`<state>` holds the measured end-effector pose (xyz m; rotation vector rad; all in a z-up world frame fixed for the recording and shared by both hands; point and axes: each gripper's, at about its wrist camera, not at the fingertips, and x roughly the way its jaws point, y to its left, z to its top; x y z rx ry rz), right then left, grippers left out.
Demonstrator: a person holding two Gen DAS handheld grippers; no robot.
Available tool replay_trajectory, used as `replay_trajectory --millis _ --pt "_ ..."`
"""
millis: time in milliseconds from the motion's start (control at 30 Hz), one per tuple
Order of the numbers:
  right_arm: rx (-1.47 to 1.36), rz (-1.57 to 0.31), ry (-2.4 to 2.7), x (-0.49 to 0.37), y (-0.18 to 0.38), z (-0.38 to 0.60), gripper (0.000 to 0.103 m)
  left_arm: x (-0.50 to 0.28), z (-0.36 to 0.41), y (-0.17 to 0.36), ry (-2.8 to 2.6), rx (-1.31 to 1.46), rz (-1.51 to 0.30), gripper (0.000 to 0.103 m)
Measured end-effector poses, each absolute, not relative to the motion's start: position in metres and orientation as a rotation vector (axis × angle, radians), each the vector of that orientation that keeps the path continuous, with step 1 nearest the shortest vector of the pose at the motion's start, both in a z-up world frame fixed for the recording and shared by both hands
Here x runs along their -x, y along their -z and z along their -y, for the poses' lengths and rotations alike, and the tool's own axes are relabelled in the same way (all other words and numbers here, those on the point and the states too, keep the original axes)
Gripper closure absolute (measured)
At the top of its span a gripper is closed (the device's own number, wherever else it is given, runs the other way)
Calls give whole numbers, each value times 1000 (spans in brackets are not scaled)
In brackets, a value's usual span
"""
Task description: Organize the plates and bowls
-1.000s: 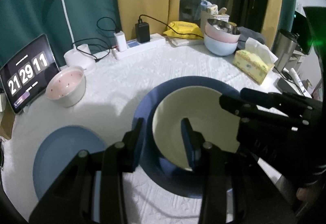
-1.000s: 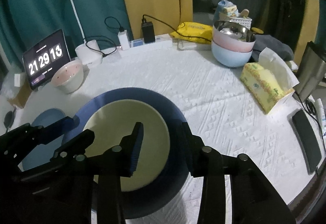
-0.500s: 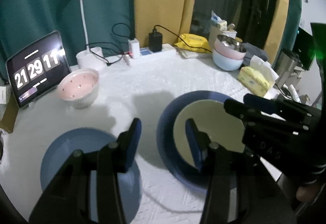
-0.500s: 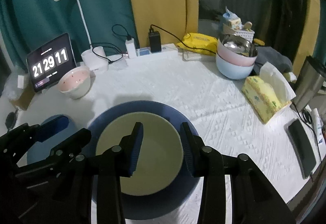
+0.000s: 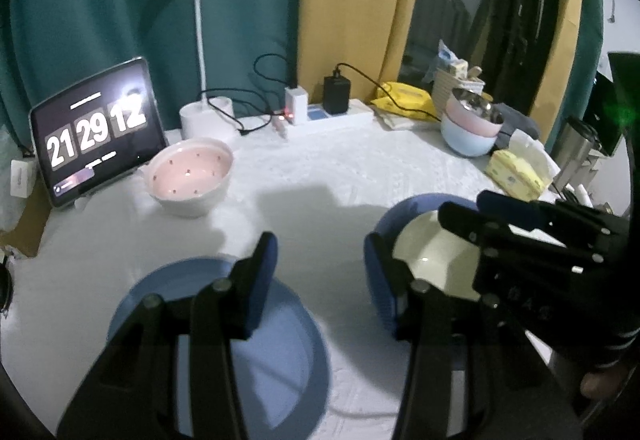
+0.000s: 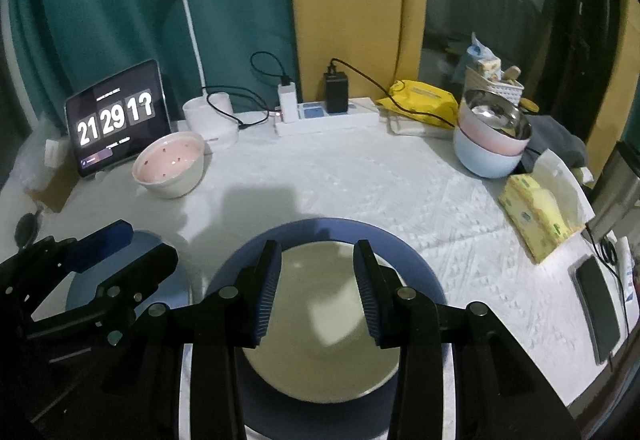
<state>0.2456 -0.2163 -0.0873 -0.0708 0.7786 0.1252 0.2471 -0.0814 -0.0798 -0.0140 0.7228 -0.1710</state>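
We see pink bowl (image 5: 191, 179), tablet clock (image 5: 96, 131), stacked bowls (image 6: 490, 143) beyond. Our left gripper (image 5: 320, 272) just opened, empty; right gripper (image 6: 316, 288) spread, empty, above cream bowl (image 6: 320, 320).

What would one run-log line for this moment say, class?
left gripper: open, empty, jaws just opened | right gripper: open, empty | cream bowl: on large blue plate | small blue plate: bare | pink bowl: apart

A white-clothed table (image 6: 340, 179) carries 2 blue plates (image 6: 332, 236) (image 5: 280, 360), a pink bowl (image 6: 170, 169) and a tablet (image 6: 116, 117).
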Motion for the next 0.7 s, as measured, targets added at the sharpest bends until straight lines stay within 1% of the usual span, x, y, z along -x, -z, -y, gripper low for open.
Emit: replay_trajectory --millis 700 --pt "133 -808 -183 -279 97 157 63 -268 15 88 83 86 -727 56"
